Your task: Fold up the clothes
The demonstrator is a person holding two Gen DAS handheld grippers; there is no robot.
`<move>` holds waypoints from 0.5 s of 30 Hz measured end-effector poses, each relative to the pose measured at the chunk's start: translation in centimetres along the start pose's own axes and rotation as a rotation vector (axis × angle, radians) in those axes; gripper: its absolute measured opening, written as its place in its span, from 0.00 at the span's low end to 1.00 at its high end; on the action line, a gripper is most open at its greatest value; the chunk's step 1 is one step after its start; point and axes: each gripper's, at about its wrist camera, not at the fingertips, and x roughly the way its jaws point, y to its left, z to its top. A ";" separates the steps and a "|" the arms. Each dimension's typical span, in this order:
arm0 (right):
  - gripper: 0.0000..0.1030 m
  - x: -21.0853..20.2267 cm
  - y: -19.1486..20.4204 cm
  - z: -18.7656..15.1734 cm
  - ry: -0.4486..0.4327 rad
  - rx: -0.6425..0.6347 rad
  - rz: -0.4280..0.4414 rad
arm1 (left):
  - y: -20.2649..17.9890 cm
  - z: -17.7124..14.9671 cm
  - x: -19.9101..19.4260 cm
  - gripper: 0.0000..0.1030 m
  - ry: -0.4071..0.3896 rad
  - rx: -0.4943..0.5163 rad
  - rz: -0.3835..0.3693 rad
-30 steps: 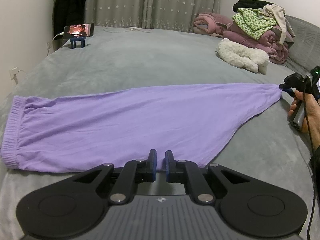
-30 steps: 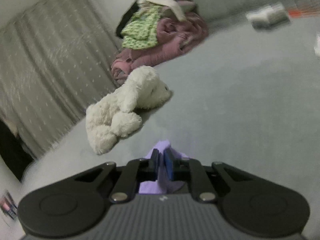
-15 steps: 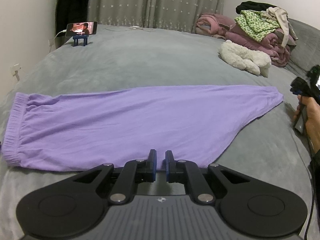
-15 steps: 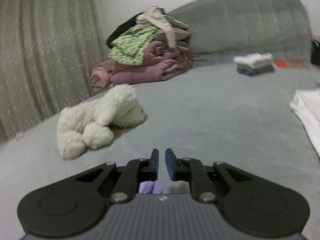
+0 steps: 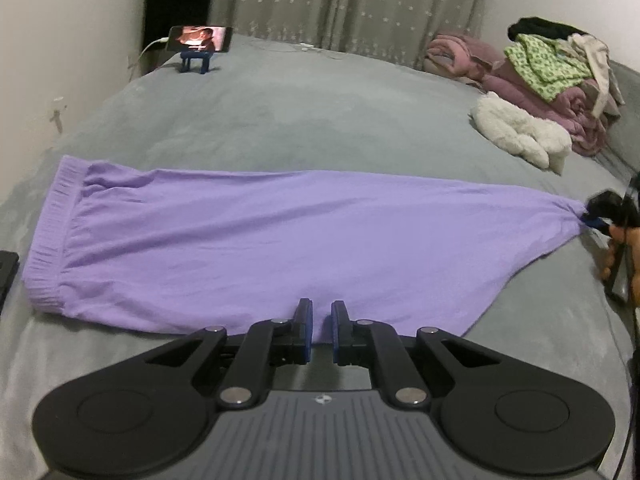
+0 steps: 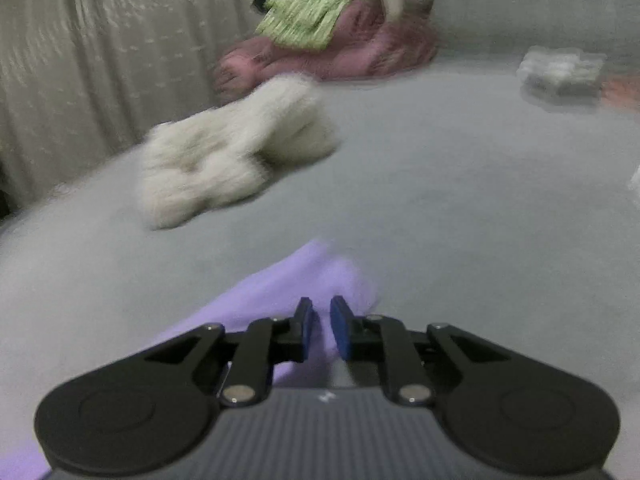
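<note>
Purple pants (image 5: 280, 240) lie flat across the grey bed (image 5: 320, 120), waistband (image 5: 52, 236) to the left. My left gripper (image 5: 320, 322) is shut, its tips at the pants' near edge; I cannot tell whether it pinches the cloth. In the left wrist view the leg end narrows to a point at my right gripper (image 5: 592, 220), held by a hand (image 5: 628, 248). The blurred right wrist view shows the right gripper (image 6: 322, 316) over the leg end (image 6: 288, 280). Its jaws are opening, with purple cloth in the gap and the pads not pressing on it.
A white plush toy (image 5: 520, 132) (image 6: 224, 160) lies beyond the leg end. Behind it is a heap of pink, green and beige clothes (image 5: 552, 68). A phone on a blue stand (image 5: 198, 42) is at the far left corner. Folded white items (image 6: 560, 68) sit far right.
The right gripper let go of the leg end and drew away half a second ago; now its tips are back at the leg end, which is drawn to a point again. The left gripper stayed put.
</note>
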 end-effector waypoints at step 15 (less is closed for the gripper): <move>0.40 -9.0 13.8 -5.5 0.122 -0.496 0.710 | 8.6 2.0 -2.9 0.14 -0.090 -0.217 0.127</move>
